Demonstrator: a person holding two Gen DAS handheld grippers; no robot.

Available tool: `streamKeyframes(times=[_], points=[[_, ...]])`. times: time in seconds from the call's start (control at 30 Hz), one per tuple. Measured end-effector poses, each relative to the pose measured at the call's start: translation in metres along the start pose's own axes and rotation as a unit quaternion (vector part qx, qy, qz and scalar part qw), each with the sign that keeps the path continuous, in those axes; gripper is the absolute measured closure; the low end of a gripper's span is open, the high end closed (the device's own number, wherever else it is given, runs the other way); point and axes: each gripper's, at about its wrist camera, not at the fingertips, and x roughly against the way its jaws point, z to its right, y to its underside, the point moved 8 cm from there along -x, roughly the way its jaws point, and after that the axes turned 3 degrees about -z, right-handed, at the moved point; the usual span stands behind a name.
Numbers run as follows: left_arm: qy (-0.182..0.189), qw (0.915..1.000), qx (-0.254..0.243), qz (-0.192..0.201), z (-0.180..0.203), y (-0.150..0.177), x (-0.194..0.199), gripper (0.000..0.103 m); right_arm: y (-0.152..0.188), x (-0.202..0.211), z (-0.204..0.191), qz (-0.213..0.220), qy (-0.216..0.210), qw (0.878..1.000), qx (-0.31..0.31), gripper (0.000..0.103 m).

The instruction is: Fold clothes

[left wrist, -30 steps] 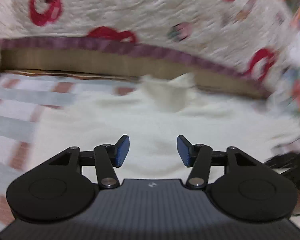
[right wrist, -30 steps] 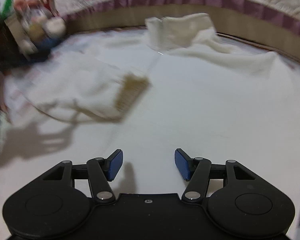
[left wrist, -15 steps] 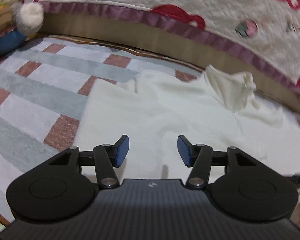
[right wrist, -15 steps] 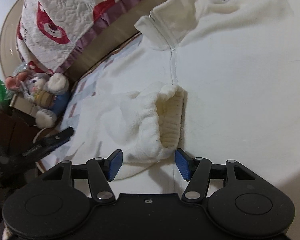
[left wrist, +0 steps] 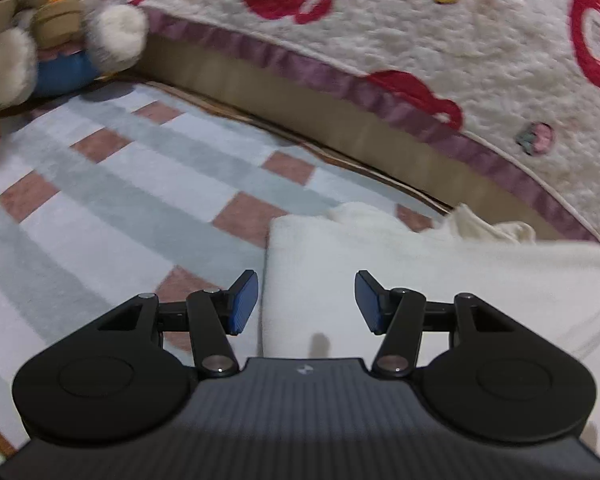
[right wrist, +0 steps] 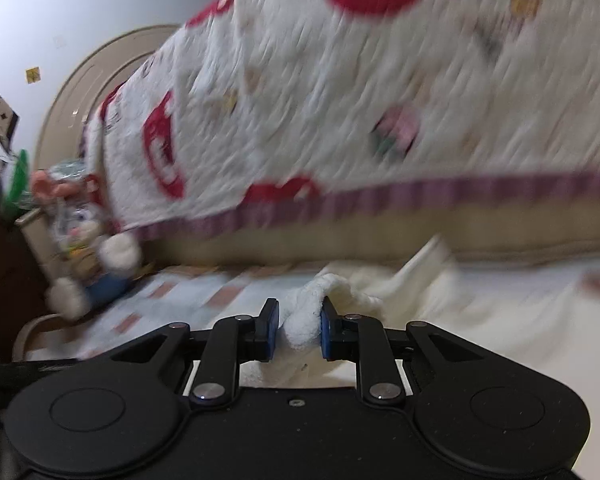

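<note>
Now clamped, right tongs [right wrist: 299, 327] pinch white fleece garment [right wrist: 306, 320]; no writing legible.

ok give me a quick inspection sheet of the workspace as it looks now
surface: checked rug in grey, white and brick-red squares, on the floor beside the bed.
job's things: white fleece garment spread on the rug, its left edge folded straight; collar bunched near the bed.
clutter: stuffed rabbit toy at the rug's far left corner.
grippers: left hand-held gripper open, over the garment's left edge, holding nothing; right hand-held gripper shut on a bunch of the fleece.
cables: nothing seen.
surroundings: quilted bedspread with red motifs and purple trim hanging over the bed side; white wall; right view blurred.
</note>
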Motion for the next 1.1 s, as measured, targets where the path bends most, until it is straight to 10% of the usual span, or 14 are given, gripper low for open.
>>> streamKeyframes(times=[0.37, 0.97, 1.03, 1.07, 1.1], points=[[0.019, 0.9902, -0.105, -0.09, 0.042, 0.041, -0.031, 0.05, 0.032, 0.006, 0.058, -0.037, 0.096, 0.995, 0.009, 0.079], [0.02, 0.9926, -0.033, -0.115, 0.017, 0.047, -0.049, 0.049, 0.077, 0.008, 0.093, -0.079, 0.134, 0.988, -0.008, 0.079], [0.013, 0.9926, -0.043, -0.113, 0.016, 0.047, -0.05, 0.066, 0.081, 0.007, 0.095, -0.084, 0.134, 0.987, -0.008, 0.078], [0.01, 0.9925, -0.048, -0.112, 0.016, 0.046, -0.051, 0.093, 0.082, 0.007, 0.096, -0.086, 0.135, 0.987, -0.008, 0.078], [0.006, 0.9924, -0.054, -0.111, 0.016, 0.046, -0.051, 0.093, 0.084, 0.006, 0.097, -0.088, 0.131, 0.987, -0.011, 0.078]])
